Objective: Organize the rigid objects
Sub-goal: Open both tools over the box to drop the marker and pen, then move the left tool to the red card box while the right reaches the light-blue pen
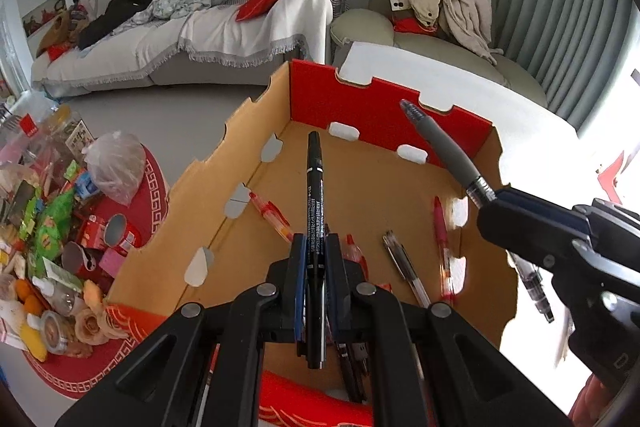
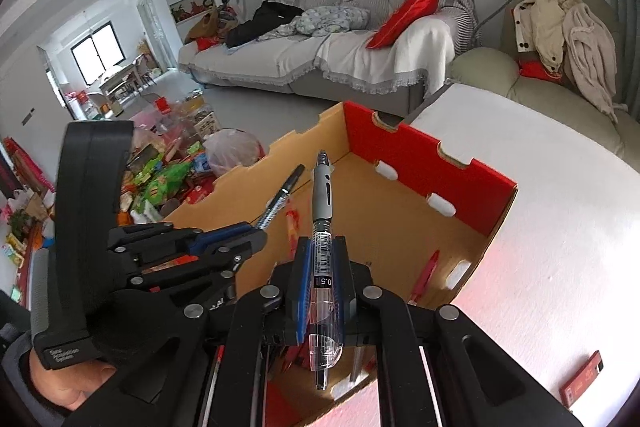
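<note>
Over the cardboard tray: both hand-held grippers, each carrying one pen, poised above the open interior.
Left gripper (image 1: 316,259): jaws closed on a black marker (image 1: 315,195); the marker runs lengthwise between the pads, cap end pointing toward the far wall, tail end sticking out behind the jaws.
Right gripper (image 2: 322,267): jaws clamped on a grey-grip gel pen (image 2: 322,227) with a clear barrel marked 0.5; its grey end points forward over the tray, the clear clip end hangs back toward the camera.
Cardboard tray (image 1: 256,131): shallow open box, tan inside, far wall red, notched rim, oval cut-outs in the walls; it sits on a white table (image 2: 560,211).
Tray contents: red pen (image 1: 272,215) near the left wall; second red pen (image 1: 442,239) near the right wall; clear-barrelled dark pen (image 1: 404,267) between that one and the left gripper; further pens partly hidden under the left gripper.
Relation of grippers: right gripper is at the right edge of the left wrist view, its pen angled up across the tray's far right corner; the two are apart, not touching.
Beyond the tray: low red round table (image 1: 152,179) crowded with snack packets, cans and a plastic bag (image 1: 116,163); grey sofa (image 1: 208,27) with red cushions and loose clothes; green armchair (image 1: 472,67) piled with cream garments.
On the white table, right side: small red box (image 2: 582,379), well apart from the tray.
</note>
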